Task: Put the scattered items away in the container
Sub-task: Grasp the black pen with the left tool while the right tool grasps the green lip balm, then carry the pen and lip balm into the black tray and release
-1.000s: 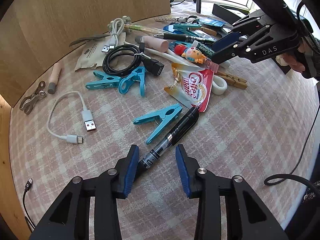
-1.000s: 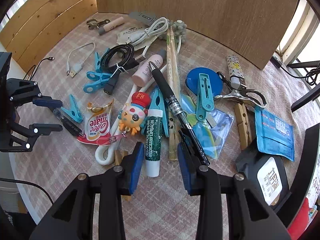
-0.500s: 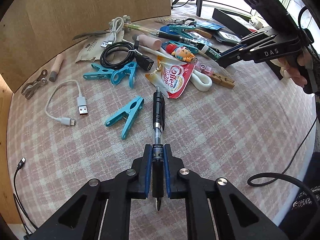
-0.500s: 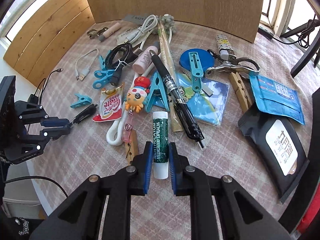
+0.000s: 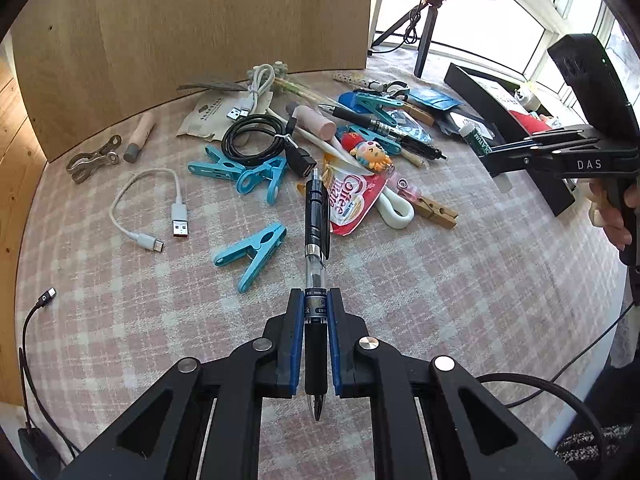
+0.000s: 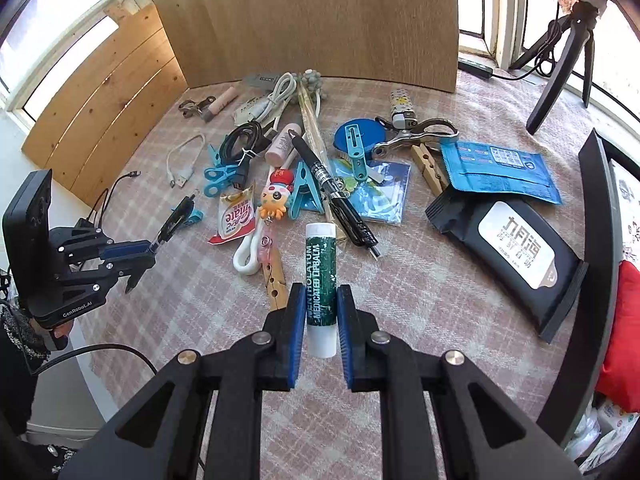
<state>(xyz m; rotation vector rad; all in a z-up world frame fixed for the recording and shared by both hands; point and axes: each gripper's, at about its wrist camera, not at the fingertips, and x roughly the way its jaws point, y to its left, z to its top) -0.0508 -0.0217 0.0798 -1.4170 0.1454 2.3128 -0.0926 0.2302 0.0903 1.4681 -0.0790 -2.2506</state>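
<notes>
Black pen (image 5: pixel 316 248) with clear barrel, between the left tongs' blue pads (image 5: pixel 295 340); dark green, white-capped lip balm (image 6: pixel 320 280) between the right tongs' blue pads (image 6: pixel 297 332); pink-and-cream checked cloth (image 5: pixel 460 300) beneath; turquoise clothes peg (image 5: pixel 252 254) just left of the pen

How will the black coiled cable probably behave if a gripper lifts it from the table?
The black coiled cable is probably floppy: thin cord in loose loops. A white tie binds the loops, so it should likely lift as one bundle. Its connector end sticks out and may dangle or snag the blue clips lying against it.
</notes>
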